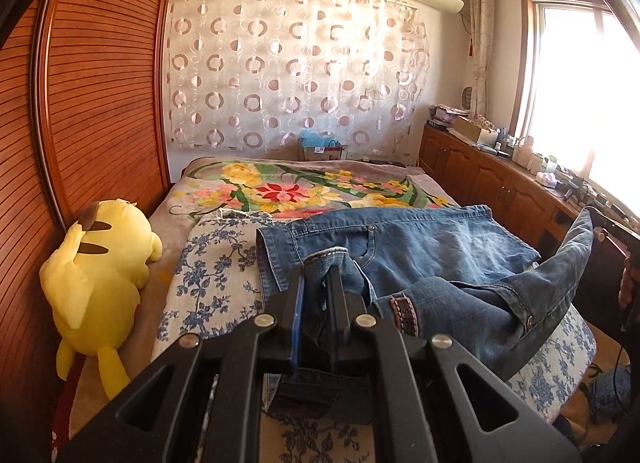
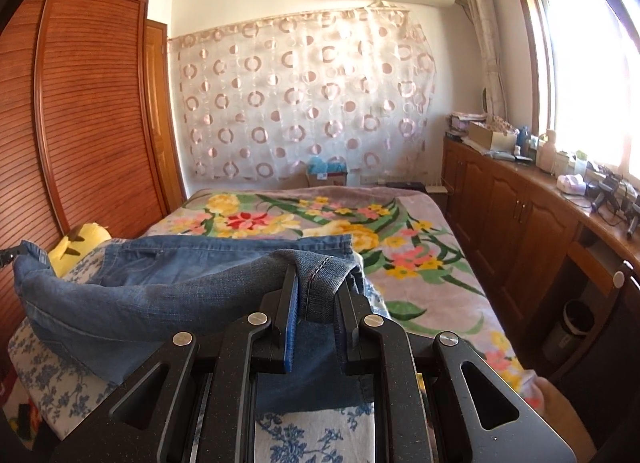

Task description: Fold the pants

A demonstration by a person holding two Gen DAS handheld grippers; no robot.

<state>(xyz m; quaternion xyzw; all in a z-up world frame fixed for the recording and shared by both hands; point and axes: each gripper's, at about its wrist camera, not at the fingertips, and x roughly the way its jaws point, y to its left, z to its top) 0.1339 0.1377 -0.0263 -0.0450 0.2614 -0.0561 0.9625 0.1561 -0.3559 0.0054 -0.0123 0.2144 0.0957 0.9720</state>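
Left wrist view: left gripper [image 1: 316,283] pinching hem of jeans [image 1: 420,247]; jeans lie on blue-flowered cloth [image 1: 208,263] over bed [image 1: 224,187], near end lifted toward waistband. Plush toy [image 1: 100,263] beside.

Right wrist view: right gripper [image 2: 318,287] clamped on other hem; denim [image 2: 140,291] sags between the two grips.

Step, judged: lengthwise fold under way. Next: carry both hems level to waistband, align, release.

One pair of jeans [image 1: 432,251], one yellow plush toy [image 1: 96,283], two claws.
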